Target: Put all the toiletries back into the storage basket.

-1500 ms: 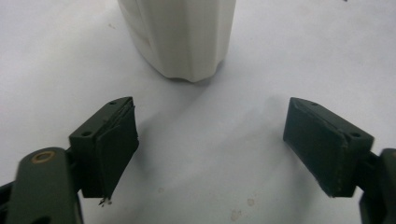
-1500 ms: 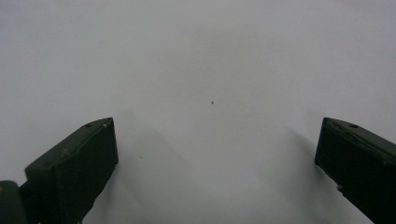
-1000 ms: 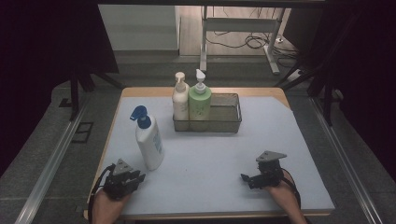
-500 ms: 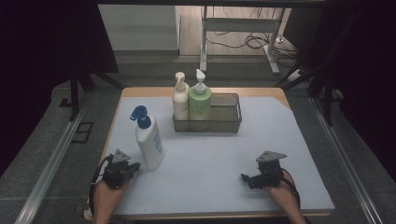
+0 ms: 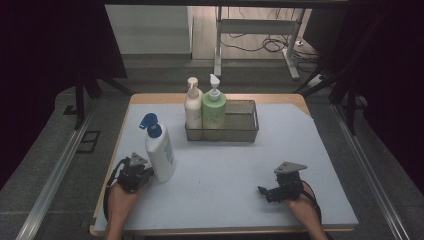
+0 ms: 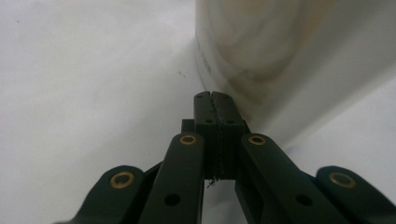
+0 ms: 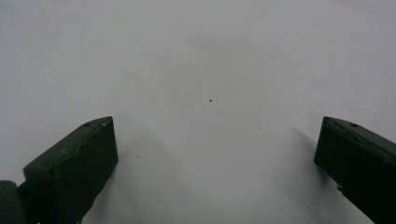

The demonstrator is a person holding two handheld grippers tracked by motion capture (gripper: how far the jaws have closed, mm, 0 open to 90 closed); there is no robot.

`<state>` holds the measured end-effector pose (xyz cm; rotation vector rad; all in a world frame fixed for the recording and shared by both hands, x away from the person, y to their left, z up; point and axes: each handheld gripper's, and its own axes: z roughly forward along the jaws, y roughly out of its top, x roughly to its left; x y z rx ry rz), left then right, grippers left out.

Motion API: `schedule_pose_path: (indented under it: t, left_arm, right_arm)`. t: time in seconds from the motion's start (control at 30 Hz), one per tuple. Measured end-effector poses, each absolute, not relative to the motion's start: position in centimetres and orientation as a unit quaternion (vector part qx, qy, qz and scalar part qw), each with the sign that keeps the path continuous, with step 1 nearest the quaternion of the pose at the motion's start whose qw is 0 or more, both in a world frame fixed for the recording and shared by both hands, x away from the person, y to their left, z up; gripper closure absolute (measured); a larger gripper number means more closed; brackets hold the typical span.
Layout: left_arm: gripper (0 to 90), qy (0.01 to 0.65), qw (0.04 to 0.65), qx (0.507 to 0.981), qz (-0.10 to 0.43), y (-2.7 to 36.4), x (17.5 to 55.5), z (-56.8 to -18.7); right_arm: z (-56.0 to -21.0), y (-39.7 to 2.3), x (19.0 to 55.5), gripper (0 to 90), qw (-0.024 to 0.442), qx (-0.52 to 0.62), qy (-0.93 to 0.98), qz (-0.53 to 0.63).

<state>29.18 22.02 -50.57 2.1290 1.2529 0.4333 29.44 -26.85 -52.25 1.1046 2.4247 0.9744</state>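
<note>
I'm seeing the white bottle (image 5: 161, 154) with its blue pump head standing upright, well in front of the wire basket (image 5: 247, 131). My left tool (image 5: 148, 174) is sitting clenched, empty, its tips right at the bottle's base; my right tool (image 5: 263, 191) is resting released on the counter (image 5: 225, 170).

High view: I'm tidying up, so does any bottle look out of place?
Yes: the blue-capped white bottle stands alone on the table, outside the basket where the other two bottles stand upright.

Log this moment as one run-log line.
left gripper: shut, empty, tips by white bottle | right gripper: open, empty, on mat | basket: two bottles
</note>
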Motion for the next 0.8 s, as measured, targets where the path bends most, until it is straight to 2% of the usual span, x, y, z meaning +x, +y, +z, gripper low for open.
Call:
schedule_pose_path:
  t: [0.8]
  left_arm:
    - [89.5,0.451,0.310,0.820,0.164,19.8,29.1,-50.6]
  right_arm:
    - [-52.2,-26.8,29.4,0.0,0.152,0.384,0.845,0.339]
